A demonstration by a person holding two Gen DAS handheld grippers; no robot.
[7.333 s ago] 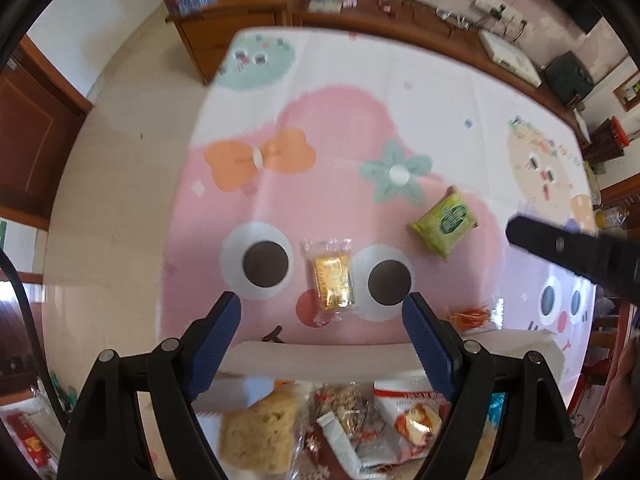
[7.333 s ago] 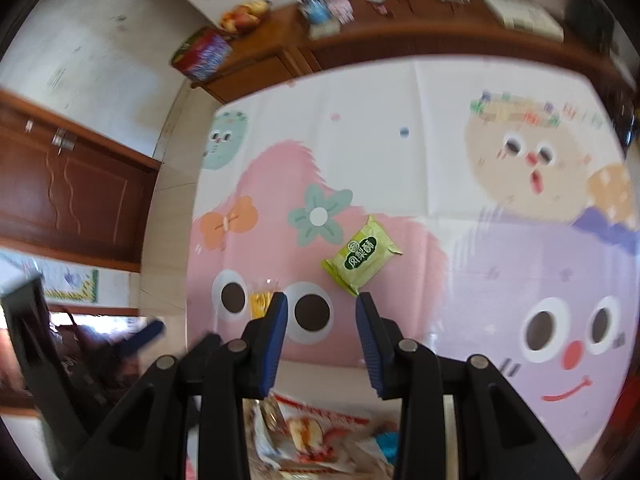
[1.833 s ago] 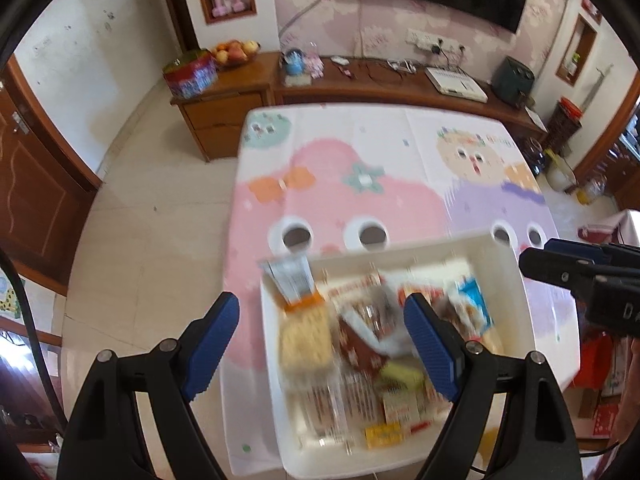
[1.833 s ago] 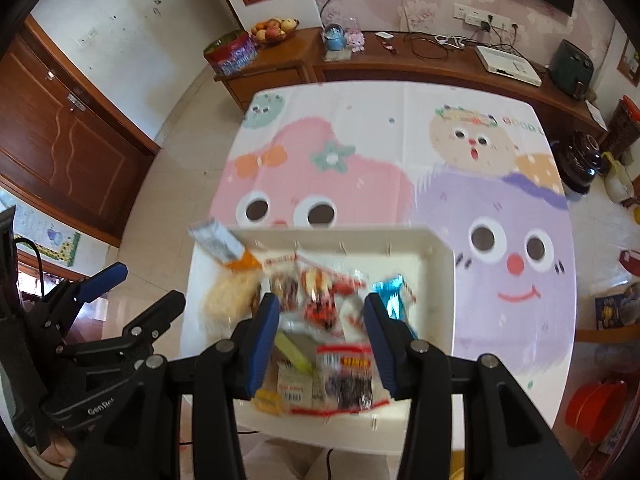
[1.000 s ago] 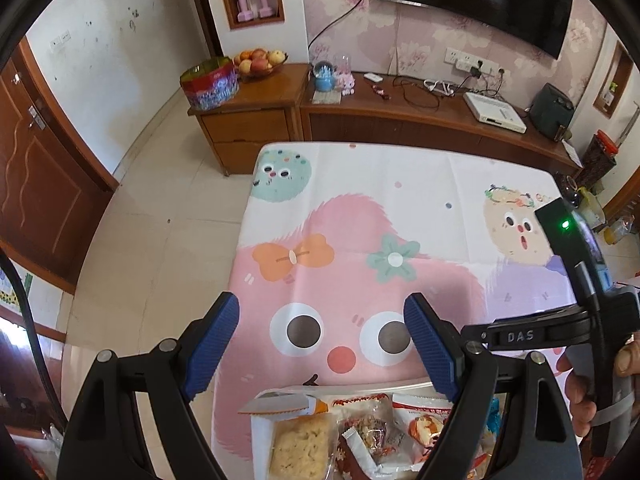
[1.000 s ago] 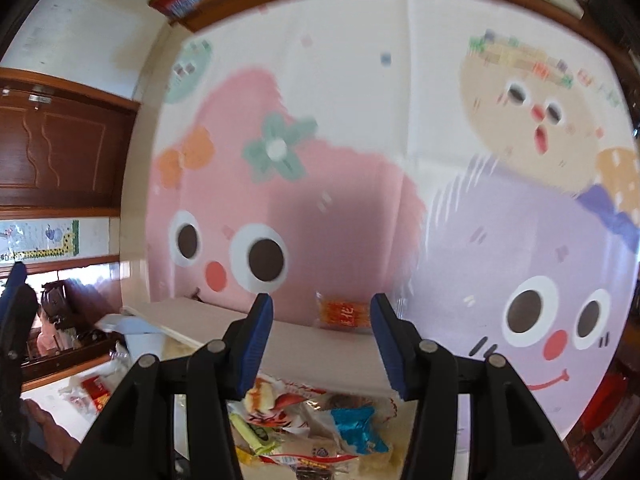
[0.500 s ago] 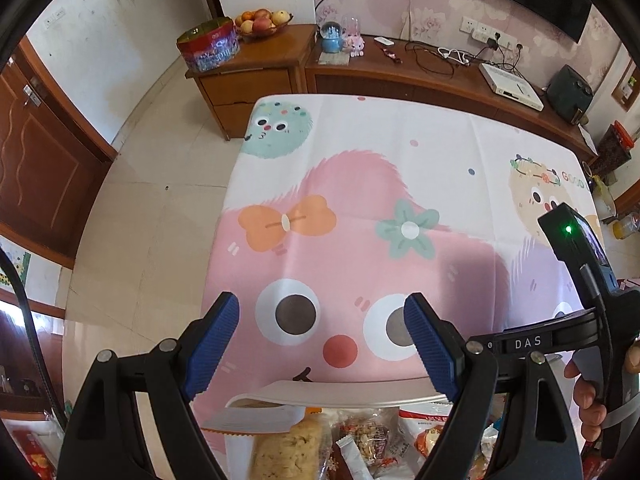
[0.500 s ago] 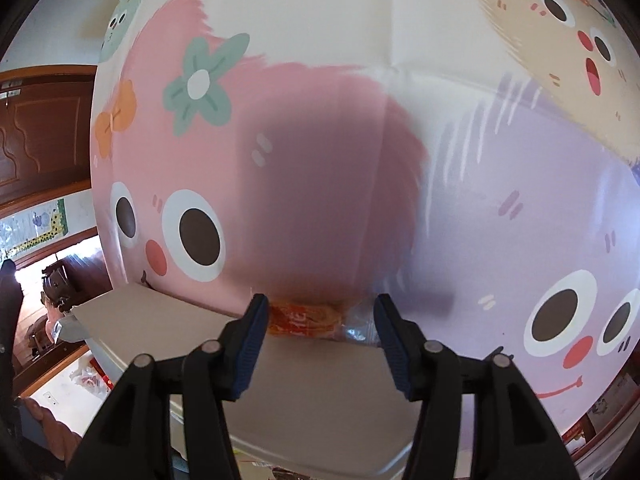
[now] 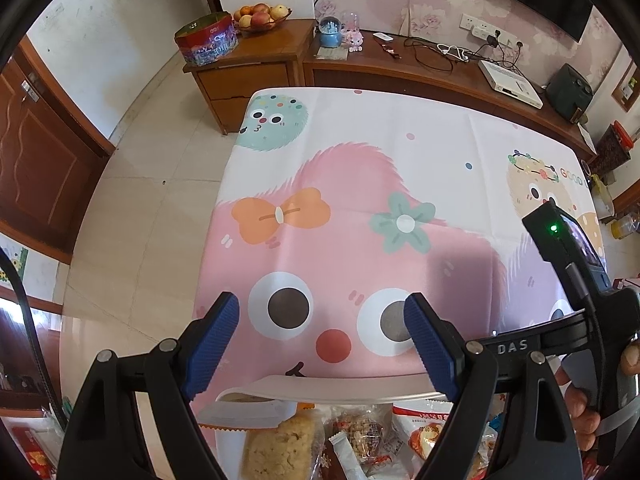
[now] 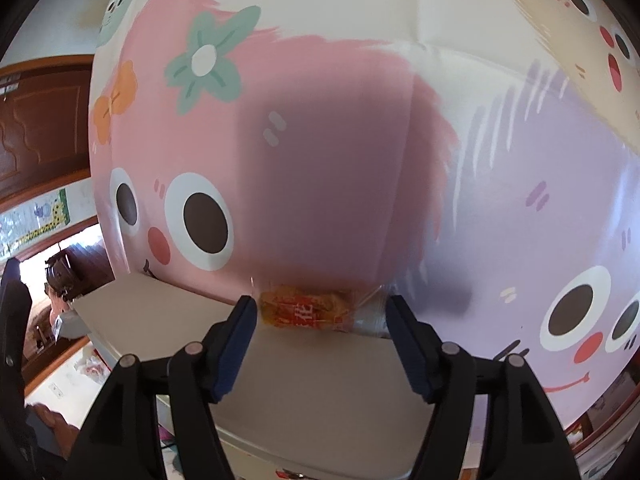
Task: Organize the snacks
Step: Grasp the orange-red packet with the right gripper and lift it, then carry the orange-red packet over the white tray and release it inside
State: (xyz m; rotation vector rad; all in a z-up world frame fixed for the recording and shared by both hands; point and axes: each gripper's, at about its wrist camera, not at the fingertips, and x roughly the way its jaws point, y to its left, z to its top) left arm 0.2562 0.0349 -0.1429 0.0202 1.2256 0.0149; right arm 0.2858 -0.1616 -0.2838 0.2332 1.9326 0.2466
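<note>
one white bin [image 9: 344, 387]; one orange snack packet [image 10: 306, 312]; two claws [image 9: 322, 350] [image 10: 320, 328]

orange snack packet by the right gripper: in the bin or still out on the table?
Out. The orange snack packet lies on the tablecloth just beyond the bin rim, between the right gripper's open fingers.

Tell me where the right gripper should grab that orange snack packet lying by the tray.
Grip the orange snack packet across its filled orange middle, not the clear crinkly end. It lies flat on the tablecloth against the white tray's far wall, so probably come from above. The right gripper already has its jaws open on either side.
</note>
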